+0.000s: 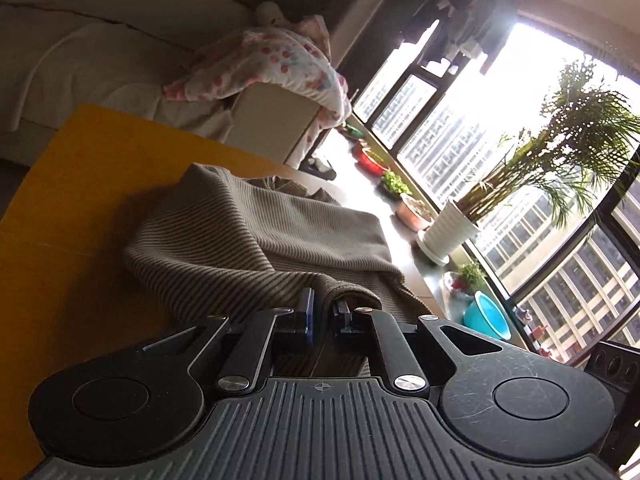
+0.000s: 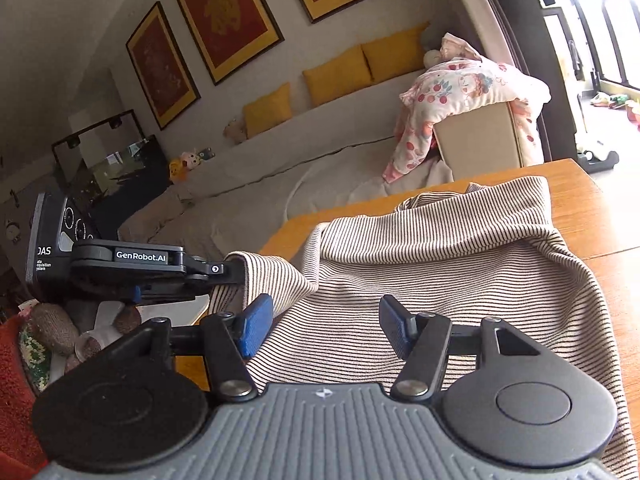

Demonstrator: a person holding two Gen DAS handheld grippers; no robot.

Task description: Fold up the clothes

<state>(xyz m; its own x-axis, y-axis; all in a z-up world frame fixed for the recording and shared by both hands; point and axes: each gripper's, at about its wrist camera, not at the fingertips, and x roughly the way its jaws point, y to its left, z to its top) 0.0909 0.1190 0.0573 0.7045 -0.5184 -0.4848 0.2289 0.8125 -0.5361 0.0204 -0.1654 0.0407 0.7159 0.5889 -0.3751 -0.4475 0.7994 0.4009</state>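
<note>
A beige garment with thin dark stripes [image 1: 256, 240] lies bunched on the orange wooden table [image 1: 92, 184]. My left gripper [image 1: 324, 312] is shut on a raised edge of the garment, whose fabric drapes over its blue-padded fingertips. In the right wrist view the left gripper [image 2: 236, 270] shows at the left, pinching the garment's corner [image 2: 256, 272] above the table edge. My right gripper [image 2: 326, 328] is open and empty, its blue pads [image 2: 254, 330] spread just above the garment [image 2: 440, 264].
A grey sofa [image 2: 320, 152] with yellow cushions and a flowery blanket [image 2: 460, 92] stands beyond the table. Potted plants [image 1: 540, 184] and bowls line the window side. A fish tank [image 2: 116, 172] is at the far left. Soft toys lie below the table's left end.
</note>
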